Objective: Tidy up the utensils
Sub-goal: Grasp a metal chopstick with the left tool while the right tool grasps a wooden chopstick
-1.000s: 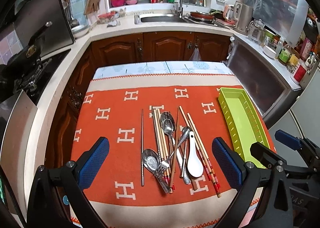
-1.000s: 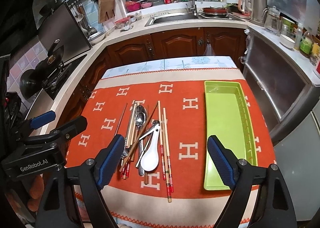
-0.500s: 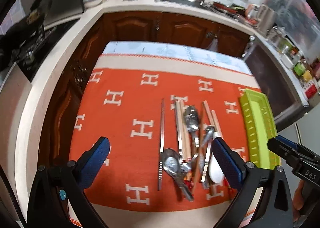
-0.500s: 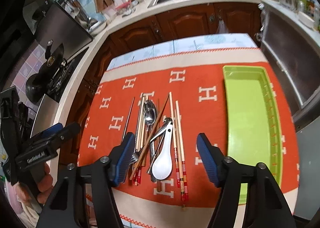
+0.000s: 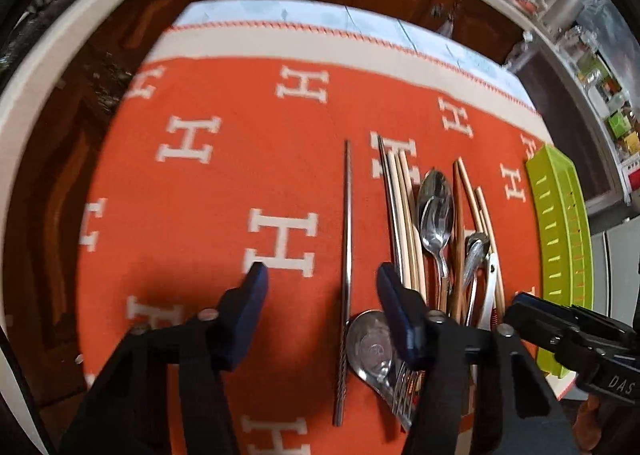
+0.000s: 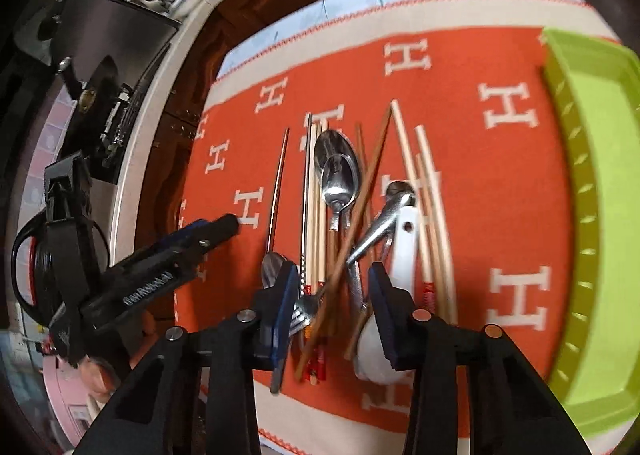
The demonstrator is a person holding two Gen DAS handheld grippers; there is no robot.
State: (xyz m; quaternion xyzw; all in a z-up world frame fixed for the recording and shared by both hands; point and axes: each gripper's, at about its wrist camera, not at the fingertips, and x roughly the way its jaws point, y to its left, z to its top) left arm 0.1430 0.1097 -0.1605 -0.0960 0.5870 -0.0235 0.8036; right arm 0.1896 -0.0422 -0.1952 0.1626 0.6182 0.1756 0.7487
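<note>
Nothing is sorted yet, as far as the views show: every utensil lies on the orange cloth (image 5: 224, 191), and the visible part of the green tray (image 6: 592, 191) holds nothing.

Starting at the left, your left gripper (image 5: 320, 275) points down over the lone steel chopstick (image 5: 347, 239). Its jaws are closing with the chopstick between them, but the pads stand clear of it on both sides, so nothing is held.

In the middle lies the main pile: pale chopsticks (image 5: 404, 215), two nested steel spoons (image 5: 436, 207), a third steel spoon and a fork (image 6: 306, 309) at the near end, dark chopsticks (image 6: 360, 215) crossing over, and a white spoon (image 6: 402, 251).

Your right gripper (image 6: 334, 279) hangs over the near end of that pile. Its jaws are closing around the crossed dark chopsticks and the fork; blur prevents telling whether the pads press on anything, so I record no confirmed grip.

At the right, the tray sits well apart from the pile, along the cloth's edge.

Judgement: the task is at its first pick. All transfers remain.
</note>
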